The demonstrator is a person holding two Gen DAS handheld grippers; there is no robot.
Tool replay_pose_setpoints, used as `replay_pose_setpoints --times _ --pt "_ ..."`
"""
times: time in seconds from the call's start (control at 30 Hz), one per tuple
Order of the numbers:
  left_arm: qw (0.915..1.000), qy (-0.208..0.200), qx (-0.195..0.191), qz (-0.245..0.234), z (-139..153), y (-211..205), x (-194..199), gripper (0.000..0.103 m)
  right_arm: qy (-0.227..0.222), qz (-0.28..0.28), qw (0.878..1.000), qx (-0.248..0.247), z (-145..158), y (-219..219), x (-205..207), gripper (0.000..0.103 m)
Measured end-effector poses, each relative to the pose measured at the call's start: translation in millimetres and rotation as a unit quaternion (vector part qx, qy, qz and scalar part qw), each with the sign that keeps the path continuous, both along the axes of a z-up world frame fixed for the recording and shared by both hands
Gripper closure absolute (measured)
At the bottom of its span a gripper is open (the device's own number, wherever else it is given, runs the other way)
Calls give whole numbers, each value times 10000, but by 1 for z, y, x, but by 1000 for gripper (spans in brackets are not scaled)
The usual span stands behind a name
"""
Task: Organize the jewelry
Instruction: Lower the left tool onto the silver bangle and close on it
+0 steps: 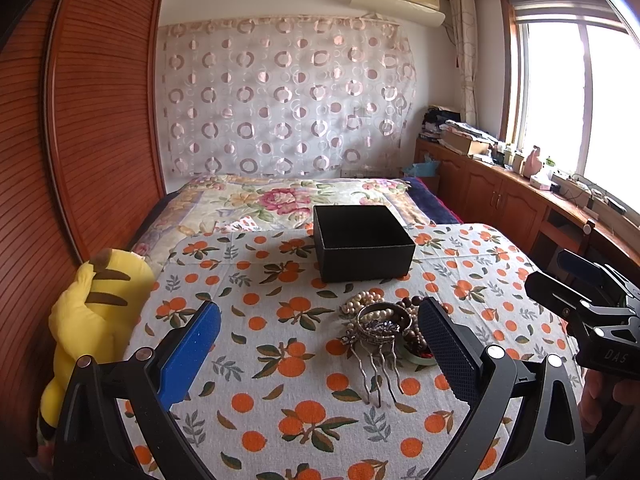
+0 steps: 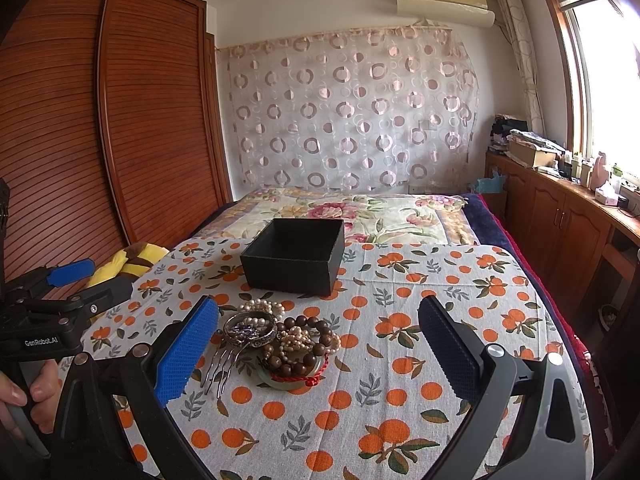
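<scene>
Both grippers, left [image 1: 320, 344] and right [image 2: 318, 346], hover with fingers spread over a tangled heap of bead bracelets, pearls and a metal hair comb [image 2: 276, 340] on the orange-print worktop, before the open black box [image 2: 296, 256]; light, slippery strands seem best pinched at the stiff comb

A black box [image 1: 362, 246] stands open on the orange-print cloth [image 1: 280, 380]. Just in front of the box lies a jewelry pile [image 1: 384, 328] with a metal comb. The left claw [image 1: 320, 350] hovers spread wide before the box, empty.
</scene>
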State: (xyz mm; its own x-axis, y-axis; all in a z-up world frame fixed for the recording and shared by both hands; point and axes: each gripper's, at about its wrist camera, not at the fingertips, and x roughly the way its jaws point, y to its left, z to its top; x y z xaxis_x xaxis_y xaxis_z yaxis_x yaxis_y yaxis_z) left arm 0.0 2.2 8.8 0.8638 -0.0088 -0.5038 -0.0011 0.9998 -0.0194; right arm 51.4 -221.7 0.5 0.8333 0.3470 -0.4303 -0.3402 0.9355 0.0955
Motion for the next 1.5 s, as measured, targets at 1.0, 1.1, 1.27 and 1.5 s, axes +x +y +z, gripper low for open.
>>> replay_pose_setpoints --times 1.0,1.1,1.27,1.5 --pt "9841 1253 -167 -1247 -65 -41 88 14 646 252 9973 -250 -55 -18 18 21" --pt "9813 1391 -155 -1318 -71 -46 98 22 698 236 9970 -252 -59 -21 18 21" --pt "9766 1606 -236 -1407 -80 -51 116 28 752 238 9966 -255 -63 -24 19 21" --pt "9709 1894 -254 -1446 -93 -54 133 34 767 273 9963 -270 -65 -22 19 21"
